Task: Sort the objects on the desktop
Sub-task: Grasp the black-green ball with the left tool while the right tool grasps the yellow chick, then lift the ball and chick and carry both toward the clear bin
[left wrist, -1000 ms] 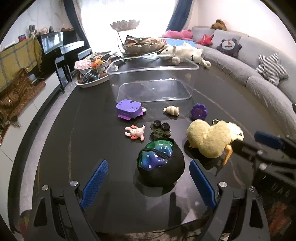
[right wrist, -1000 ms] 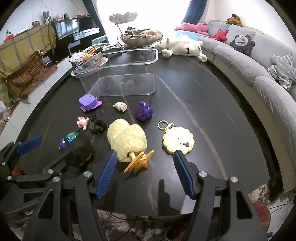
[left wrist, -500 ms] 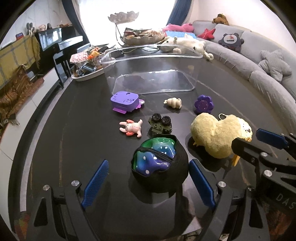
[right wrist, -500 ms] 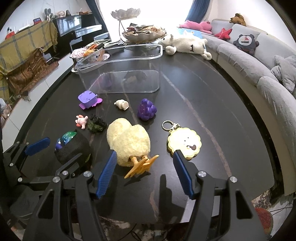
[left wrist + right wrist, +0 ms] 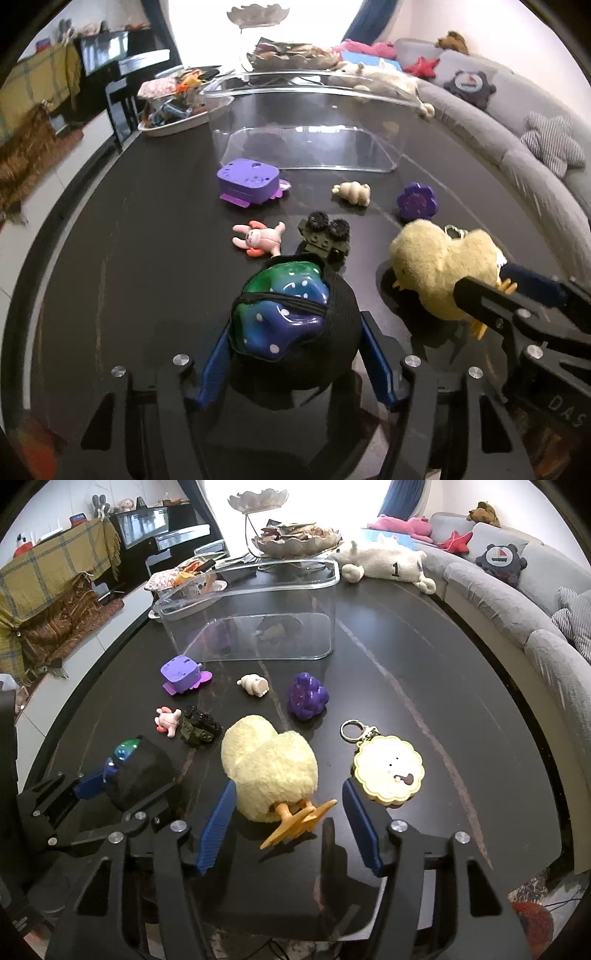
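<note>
Dark glossy table [image 5: 424, 657], stock on view. Left gripper [image 5: 295, 354]: jaws just closing, blue pads now against both sides of a black mesh pouch holding a green-and-blue spotted toy [image 5: 291, 321], which rests on the table. Right gripper [image 5: 288, 812]: jaws just closing, still apart around the orange feet of a yellow plush chick [image 5: 269, 768]; left pad at its fur, right pad clear. Beyond: clear plastic bin [image 5: 258, 605], purple box-shaped toy [image 5: 181, 672], pink rabbit figure [image 5: 258, 238], dark green wheeled block toy [image 5: 197, 727], purple grape-shaped toy [image 5: 306, 698], yellow flower-shaped keychain [image 5: 388, 770].
</note>
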{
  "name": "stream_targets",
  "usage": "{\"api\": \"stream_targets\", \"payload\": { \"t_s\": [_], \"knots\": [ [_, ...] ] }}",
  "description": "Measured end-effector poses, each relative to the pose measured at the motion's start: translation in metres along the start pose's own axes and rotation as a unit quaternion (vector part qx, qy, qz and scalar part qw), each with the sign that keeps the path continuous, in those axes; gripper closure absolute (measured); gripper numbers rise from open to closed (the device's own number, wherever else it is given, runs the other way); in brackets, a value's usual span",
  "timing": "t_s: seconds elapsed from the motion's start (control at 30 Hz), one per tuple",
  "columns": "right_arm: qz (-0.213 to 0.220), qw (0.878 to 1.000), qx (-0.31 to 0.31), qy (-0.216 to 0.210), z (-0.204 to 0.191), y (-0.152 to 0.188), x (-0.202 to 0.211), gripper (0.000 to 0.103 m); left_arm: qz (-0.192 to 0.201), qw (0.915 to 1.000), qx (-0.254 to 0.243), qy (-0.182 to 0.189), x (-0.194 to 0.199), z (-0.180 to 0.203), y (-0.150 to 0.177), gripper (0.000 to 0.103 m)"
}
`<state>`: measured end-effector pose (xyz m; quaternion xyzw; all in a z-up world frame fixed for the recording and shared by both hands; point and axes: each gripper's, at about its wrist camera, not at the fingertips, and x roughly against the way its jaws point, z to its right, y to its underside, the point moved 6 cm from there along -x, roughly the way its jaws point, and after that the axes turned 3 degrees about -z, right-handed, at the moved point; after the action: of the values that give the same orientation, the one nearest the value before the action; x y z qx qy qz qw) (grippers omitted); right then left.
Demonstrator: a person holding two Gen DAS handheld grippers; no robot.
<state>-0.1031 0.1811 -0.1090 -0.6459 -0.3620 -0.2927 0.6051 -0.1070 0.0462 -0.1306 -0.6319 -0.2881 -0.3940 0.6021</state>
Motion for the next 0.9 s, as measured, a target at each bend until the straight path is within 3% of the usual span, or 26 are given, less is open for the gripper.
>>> {"api": "stream_targets", "payload": {
  "t_s": [0.43,0.9],
  "knots": [
    [-0.015,1.000,0.010,-0.005,-0.011,-0.005,-0.022,0.053,0.006,0.9999,-0.009,-0.005,-0.001,-0.001,-0.001,0.043],
    [0.003,1.000,0.010,-0.006,-0.009,-0.007,-0.014,0.054,0.008,0.9997,-0.002,-0.021,0.004,-0.008,-0.004,0.043]
  ]
}}
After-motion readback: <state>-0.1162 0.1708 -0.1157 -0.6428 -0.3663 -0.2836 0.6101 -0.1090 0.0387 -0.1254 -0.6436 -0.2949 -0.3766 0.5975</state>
